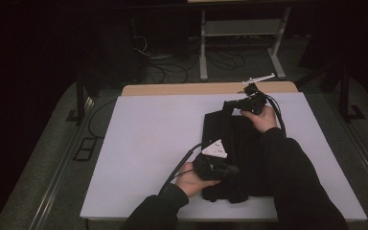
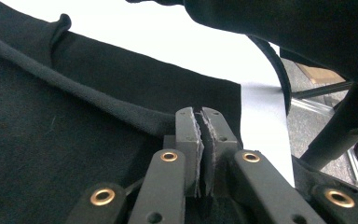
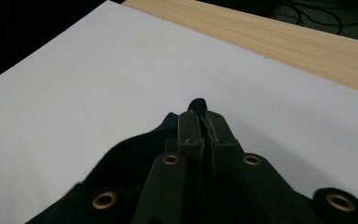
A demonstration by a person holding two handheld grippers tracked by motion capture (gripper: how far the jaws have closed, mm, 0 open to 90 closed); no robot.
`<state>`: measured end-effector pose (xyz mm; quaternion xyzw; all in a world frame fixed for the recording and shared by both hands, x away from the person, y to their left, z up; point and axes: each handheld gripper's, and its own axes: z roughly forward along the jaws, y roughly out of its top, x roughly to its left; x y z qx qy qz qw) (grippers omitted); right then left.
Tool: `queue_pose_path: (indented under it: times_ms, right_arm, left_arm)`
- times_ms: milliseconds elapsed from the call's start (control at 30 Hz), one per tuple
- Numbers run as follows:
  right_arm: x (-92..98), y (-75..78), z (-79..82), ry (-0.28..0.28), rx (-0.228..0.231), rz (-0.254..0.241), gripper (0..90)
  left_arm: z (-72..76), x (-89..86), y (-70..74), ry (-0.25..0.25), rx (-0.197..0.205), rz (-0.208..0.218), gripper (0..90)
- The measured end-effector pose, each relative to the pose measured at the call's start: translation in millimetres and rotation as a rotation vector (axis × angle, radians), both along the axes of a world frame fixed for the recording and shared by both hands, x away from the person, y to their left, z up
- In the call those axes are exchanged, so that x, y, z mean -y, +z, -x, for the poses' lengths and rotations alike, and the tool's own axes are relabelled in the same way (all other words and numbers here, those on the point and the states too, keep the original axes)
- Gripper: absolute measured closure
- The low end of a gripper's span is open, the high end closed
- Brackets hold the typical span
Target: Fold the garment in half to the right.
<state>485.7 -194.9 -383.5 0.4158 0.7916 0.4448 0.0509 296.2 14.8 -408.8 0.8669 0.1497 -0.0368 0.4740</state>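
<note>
Both grippers are clenched on the black cloth (image 1: 235, 153), left gripper (image 2: 201, 135) near, right gripper (image 3: 200, 126) far, mid-fold on the tabletop (image 1: 148, 143); next, carry that edge across evenly.

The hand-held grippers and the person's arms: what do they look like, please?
Both are black. The left hand-held gripper carries a pale grey three-cornered plate with small dark dots, and a black cable trails from it. Its black jaws bear brass-coloured rivets and worn grey pads. The right hand-held gripper looks alike. The sleeves are dark.

One black garment (image 1: 235, 153), two grippers, one table (image 1: 143, 143).
</note>
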Motion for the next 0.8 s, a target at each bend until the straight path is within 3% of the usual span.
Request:
queue_pose_path:
  times_ms: [800]
  right_arm:
    - [25.2,-0.3,-0.9,-0.023,-0.007,0.014,85.1]
  left_arm:
    - [-2.8,36.0,-0.3,-0.051,-0.013,0.002,84.4]
